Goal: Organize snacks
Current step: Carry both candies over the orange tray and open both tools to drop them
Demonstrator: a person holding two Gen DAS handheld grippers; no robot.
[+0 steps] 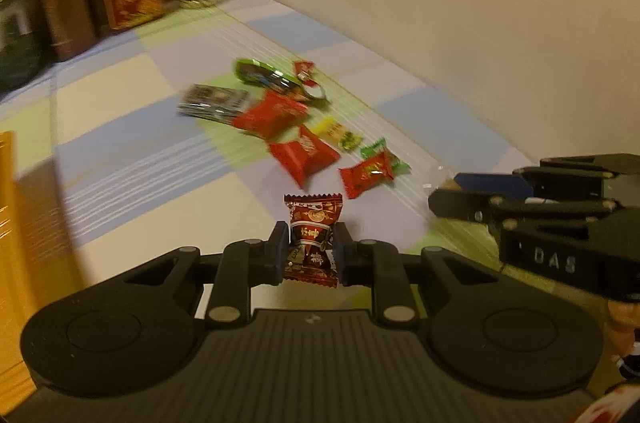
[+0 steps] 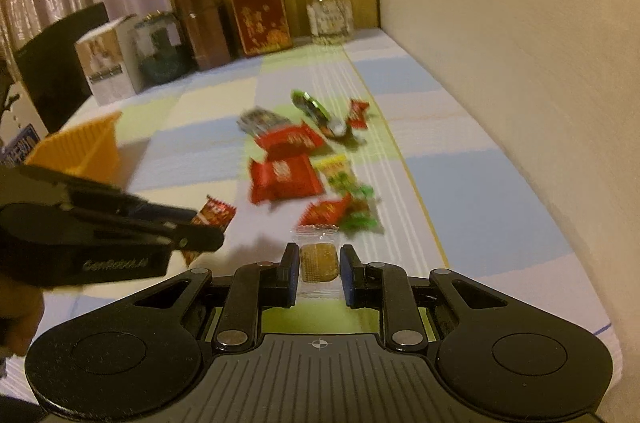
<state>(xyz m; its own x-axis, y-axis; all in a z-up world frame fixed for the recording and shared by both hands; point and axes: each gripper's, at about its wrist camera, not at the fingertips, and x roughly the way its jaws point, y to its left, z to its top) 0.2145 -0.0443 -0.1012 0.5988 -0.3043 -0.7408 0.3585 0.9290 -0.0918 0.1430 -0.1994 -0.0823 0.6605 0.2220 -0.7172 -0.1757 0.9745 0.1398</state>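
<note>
You had a dark red candy packet [image 1: 312,237] pinched in your left gripper [image 1: 311,247] and a clear-wrapped brown sweet [image 2: 318,263] between the near-closed jaws of your right gripper [image 2: 319,273], while most snacks [image 1: 280,119] lay scattered on the table [image 1: 140,143], the orange basket [image 2: 86,147] apparently unfilled.

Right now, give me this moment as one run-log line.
left gripper: shut on dark red candy | right gripper: shut on clear-wrapped brown snack | snack pile: on table | orange basket: left
</note>
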